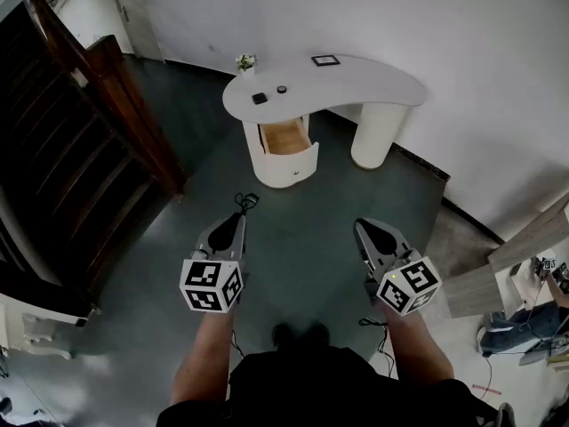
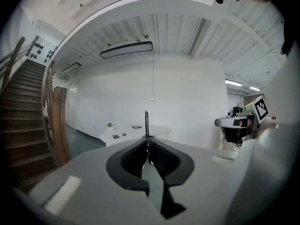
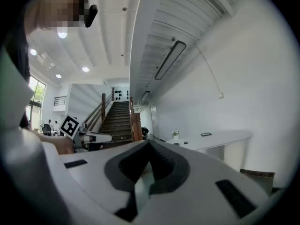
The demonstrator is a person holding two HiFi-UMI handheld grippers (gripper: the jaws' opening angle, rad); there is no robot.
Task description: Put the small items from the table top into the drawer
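A white curved desk (image 1: 356, 85) stands far ahead by the wall, well beyond both grippers. On its top lie a black square item (image 1: 259, 99) and a small round dark item (image 1: 282, 89), near a little potted plant (image 1: 245, 62) and a picture frame (image 1: 325, 60). The wooden drawer (image 1: 286, 137) under the top stands open. My left gripper (image 1: 241, 210) and right gripper (image 1: 361, 226) are held low over the floor, both shut with nothing in them. The left gripper view shows the desk (image 2: 140, 131) small and distant past the shut jaws.
A dark wooden staircase (image 1: 71, 140) with a railing fills the left side. Grey-green floor (image 1: 302, 238) lies between me and the desk. Wooden boards (image 1: 524, 247) and a seated person's legs (image 1: 520, 323) are at the right. The white wall (image 1: 498, 78) runs behind the desk.
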